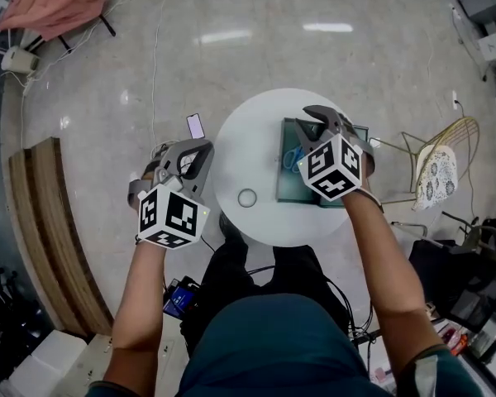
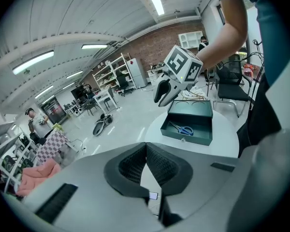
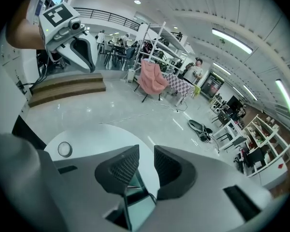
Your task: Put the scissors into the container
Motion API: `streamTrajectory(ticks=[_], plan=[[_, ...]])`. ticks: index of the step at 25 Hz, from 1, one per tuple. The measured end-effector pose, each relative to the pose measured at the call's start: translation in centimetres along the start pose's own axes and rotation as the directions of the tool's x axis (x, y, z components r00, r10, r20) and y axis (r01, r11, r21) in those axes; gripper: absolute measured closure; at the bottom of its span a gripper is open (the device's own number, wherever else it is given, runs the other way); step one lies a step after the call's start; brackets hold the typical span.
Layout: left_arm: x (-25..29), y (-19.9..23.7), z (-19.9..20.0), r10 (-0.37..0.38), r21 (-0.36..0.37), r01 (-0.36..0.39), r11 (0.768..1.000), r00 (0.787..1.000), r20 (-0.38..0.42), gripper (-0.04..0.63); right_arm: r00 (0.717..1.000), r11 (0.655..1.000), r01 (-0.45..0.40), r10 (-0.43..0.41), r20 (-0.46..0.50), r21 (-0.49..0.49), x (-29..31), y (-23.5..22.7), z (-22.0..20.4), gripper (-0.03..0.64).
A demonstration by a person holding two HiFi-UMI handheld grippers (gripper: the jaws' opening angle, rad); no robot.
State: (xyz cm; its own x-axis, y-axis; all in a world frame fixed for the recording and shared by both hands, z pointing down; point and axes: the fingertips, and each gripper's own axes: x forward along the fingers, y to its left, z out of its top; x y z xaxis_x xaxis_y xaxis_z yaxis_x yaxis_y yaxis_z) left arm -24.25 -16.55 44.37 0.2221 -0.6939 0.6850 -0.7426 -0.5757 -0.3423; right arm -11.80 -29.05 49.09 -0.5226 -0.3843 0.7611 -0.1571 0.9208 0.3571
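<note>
Blue-handled scissors lie inside the open dark green container, which stands on the right side of the round white table. My right gripper hangs above the container's far edge. Its jaws are slightly apart with nothing between them, and part of the container shows under them. My left gripper is held off the table's left edge, shut and empty.
A small round object lies on the table's near side. On the floor are a phone, wooden steps at the left, a gold wire chair and dark gear at the right.
</note>
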Motion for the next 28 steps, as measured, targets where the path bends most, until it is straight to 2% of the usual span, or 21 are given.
streamTrajectory(ticks=[12, 16, 19, 28], plan=[[-7.1, 0.1, 5.4, 0.029, 0.046, -0.031, 0.998, 0.998, 0.047, 0.577, 0.994, 0.995, 0.075, -0.080, 0.071, 0.072, -10.3, -2.5, 2.8, 0.510], [-10.4, 0.5, 7.9, 0.054, 0.061, -0.059, 0.996, 0.996, 0.070, 0.577, 0.990, 0.992, 0.099, -0.106, 0.089, 0.078, -15.1, -2.8, 3.8, 0.556], [-12.7, 0.4, 9.0, 0.073, 0.075, -0.080, 0.994, 0.994, 0.083, 0.577, 0.987, 0.989, 0.113, -0.123, 0.106, 0.093, -18.4, -2.4, 4.6, 0.577], [-18.8, -2.1, 10.0, 0.108, 0.084, -0.116, 0.990, 0.990, 0.088, 0.577, 0.977, 0.982, 0.148, -0.163, 0.135, 0.119, -26.5, 0.4, 4.9, 0.578]])
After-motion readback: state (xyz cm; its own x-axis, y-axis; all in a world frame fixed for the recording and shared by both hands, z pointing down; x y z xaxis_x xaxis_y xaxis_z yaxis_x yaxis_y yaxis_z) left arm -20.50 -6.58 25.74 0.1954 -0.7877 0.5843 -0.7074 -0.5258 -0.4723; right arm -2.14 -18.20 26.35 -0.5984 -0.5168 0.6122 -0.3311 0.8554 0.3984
